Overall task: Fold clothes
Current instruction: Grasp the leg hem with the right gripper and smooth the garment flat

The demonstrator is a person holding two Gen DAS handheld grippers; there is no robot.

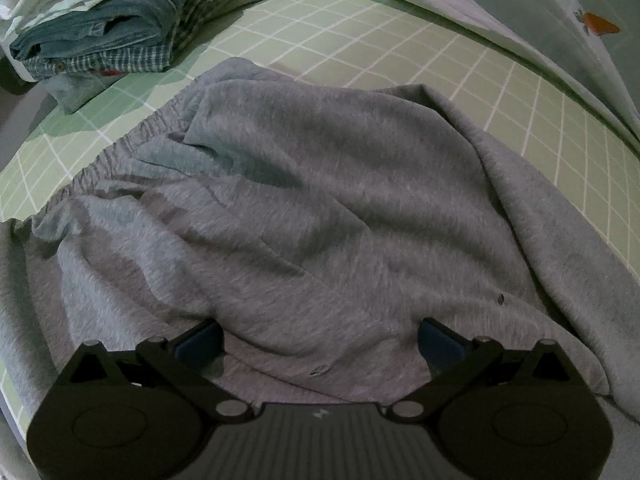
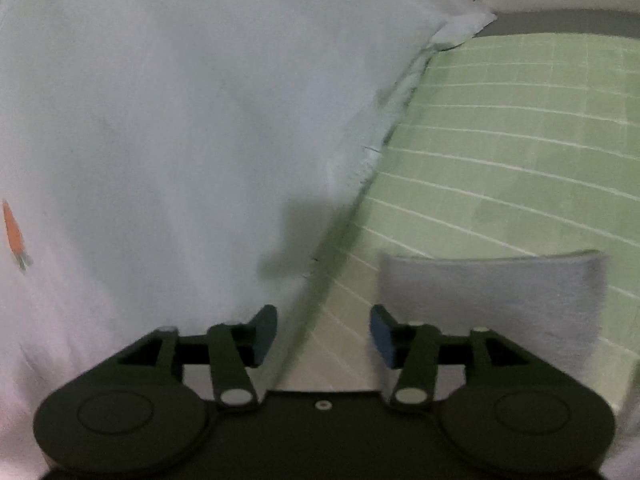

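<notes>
A grey sweat garment (image 1: 320,208) with a gathered elastic waistband (image 1: 100,164) lies rumpled and spread over the green checked bed sheet (image 1: 400,52). My left gripper (image 1: 320,340) is open just above its near edge, a blue pad on each side of a fold, gripping nothing. My right gripper (image 2: 324,336) is open and empty, hovering over the sheet (image 2: 500,140) beside a white pillow. A folded grey cloth edge (image 2: 500,292) lies just right of its right finger.
A stack of folded clothes (image 1: 112,28), denim and checked shirts among them, sits at the far left of the bed. A white pillow with carrot prints (image 2: 180,120) fills the left of the right wrist view and also lies along the back right in the left wrist view (image 1: 560,8).
</notes>
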